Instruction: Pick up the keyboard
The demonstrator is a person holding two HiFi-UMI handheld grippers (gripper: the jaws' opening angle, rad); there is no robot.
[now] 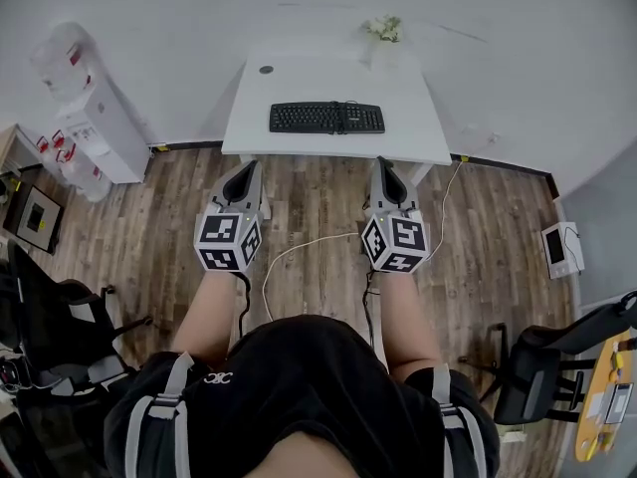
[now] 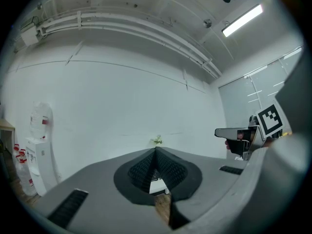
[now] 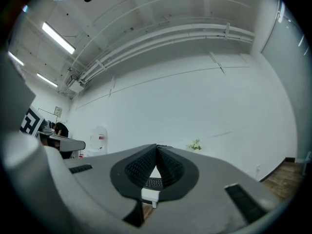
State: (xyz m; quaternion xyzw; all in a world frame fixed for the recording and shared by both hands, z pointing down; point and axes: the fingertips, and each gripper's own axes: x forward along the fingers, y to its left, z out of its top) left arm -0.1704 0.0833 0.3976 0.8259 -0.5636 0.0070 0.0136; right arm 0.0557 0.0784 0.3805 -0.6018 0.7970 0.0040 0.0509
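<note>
A black keyboard (image 1: pixel 326 118) lies across the middle of a white desk (image 1: pixel 418 132) against the far wall. My left gripper (image 1: pixel 243 179) and right gripper (image 1: pixel 390 178) hang side by side over the wood floor, short of the desk's near edge and apart from the keyboard. Both point level at the desk with jaws shut and nothing between them. In the right gripper view a strip of the keyboard (image 3: pixel 154 183) shows through the gap under the shut right gripper (image 3: pixel 157 150). The left gripper (image 2: pixel 155 151) shows only a bit of desk and floor beneath its tips.
A water dispenser (image 1: pixel 88 108) stands at the left wall. A small plant (image 1: pixel 384 29) sits at the desk's back edge. A white cable (image 1: pixel 299 247) trails over the floor between my arms. Chairs stand at the left (image 1: pixel 50 327) and right (image 1: pixel 557 366).
</note>
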